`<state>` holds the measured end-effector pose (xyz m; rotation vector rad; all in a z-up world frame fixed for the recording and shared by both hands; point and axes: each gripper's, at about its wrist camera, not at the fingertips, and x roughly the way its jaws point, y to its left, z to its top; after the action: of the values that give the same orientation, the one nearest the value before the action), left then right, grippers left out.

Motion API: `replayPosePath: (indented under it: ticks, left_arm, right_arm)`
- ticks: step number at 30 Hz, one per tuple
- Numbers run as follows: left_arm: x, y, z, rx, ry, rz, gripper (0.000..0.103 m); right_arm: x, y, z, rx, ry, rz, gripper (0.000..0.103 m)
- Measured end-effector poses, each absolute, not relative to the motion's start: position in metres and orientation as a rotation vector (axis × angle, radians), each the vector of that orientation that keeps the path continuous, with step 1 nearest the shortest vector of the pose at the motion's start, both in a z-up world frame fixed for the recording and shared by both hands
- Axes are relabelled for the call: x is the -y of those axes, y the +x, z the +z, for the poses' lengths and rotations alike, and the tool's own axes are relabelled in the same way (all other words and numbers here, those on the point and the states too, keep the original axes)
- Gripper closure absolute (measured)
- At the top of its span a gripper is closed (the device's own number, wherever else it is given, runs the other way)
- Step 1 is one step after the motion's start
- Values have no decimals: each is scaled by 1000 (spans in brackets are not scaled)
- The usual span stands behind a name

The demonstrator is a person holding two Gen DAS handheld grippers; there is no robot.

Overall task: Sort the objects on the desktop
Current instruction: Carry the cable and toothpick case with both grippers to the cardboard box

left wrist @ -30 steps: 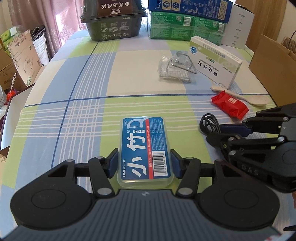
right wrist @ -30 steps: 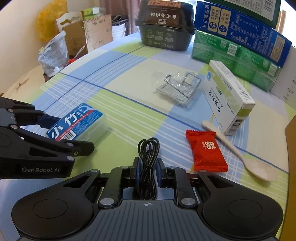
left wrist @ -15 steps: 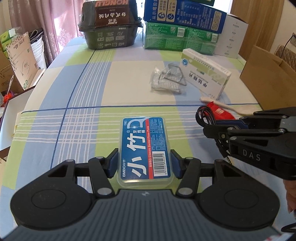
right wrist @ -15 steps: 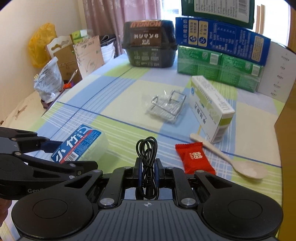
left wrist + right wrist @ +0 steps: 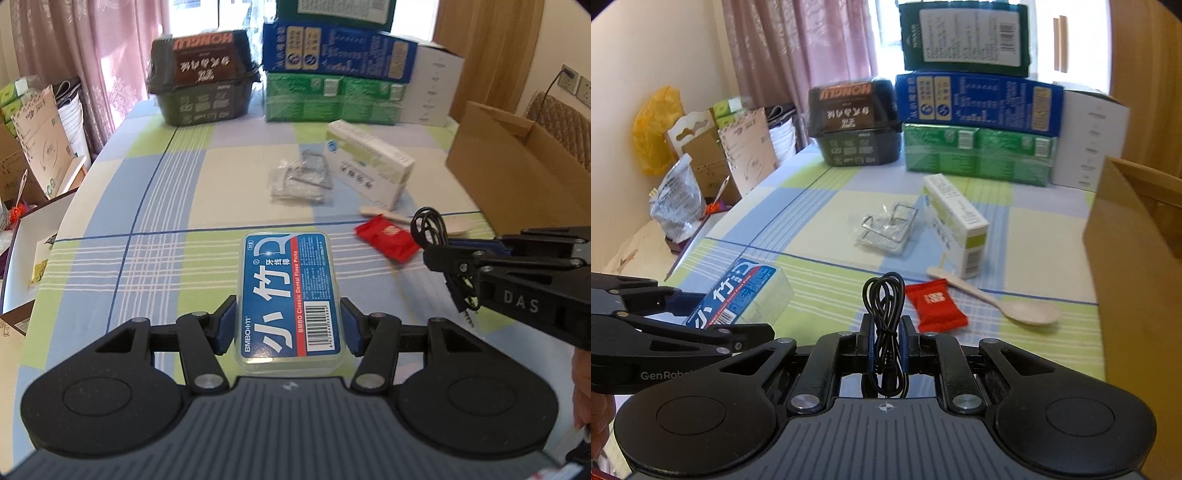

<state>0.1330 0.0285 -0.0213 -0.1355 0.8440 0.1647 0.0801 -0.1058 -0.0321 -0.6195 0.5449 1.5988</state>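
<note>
My left gripper (image 5: 288, 325) is shut on a clear box of dental floss picks with a blue label (image 5: 288, 291) and holds it above the checked tablecloth (image 5: 166, 206). The box also shows in the right wrist view (image 5: 738, 295). My right gripper (image 5: 885, 332) is shut on a coiled black cable (image 5: 884, 302), lifted off the table; the cable shows at the right of the left wrist view (image 5: 428, 229). A red candy packet (image 5: 934, 302), a wooden spoon (image 5: 1027, 312), a white medicine box (image 5: 956, 218) and a wire rack in plastic (image 5: 886, 229) lie on the table.
An open cardboard box (image 5: 1137, 258) stands at the right edge of the table. Stacked green and blue cartons (image 5: 975, 125), a white box (image 5: 1089, 136) and a black container (image 5: 855, 122) line the far edge. Bags and cartons (image 5: 679, 192) sit beyond the left edge.
Both grippers have risen with their loads and tilted up, so more of the far boxes and the curtain shows. The cable, which lay on the cloth, now hangs in the air.
</note>
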Motion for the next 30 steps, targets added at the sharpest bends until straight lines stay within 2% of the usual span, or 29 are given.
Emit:
replayPosePath:
  ticks: [17, 30]
  left_arm:
    - [91, 121, 76, -743, -75, 38, 52]
    - [200, 143, 109, -712, -38, -115, 52]
  right_arm:
    - [201, 165, 89, -456, -476, 1479, 93]
    - [267, 270, 128, -465, -425, 1320, 93]
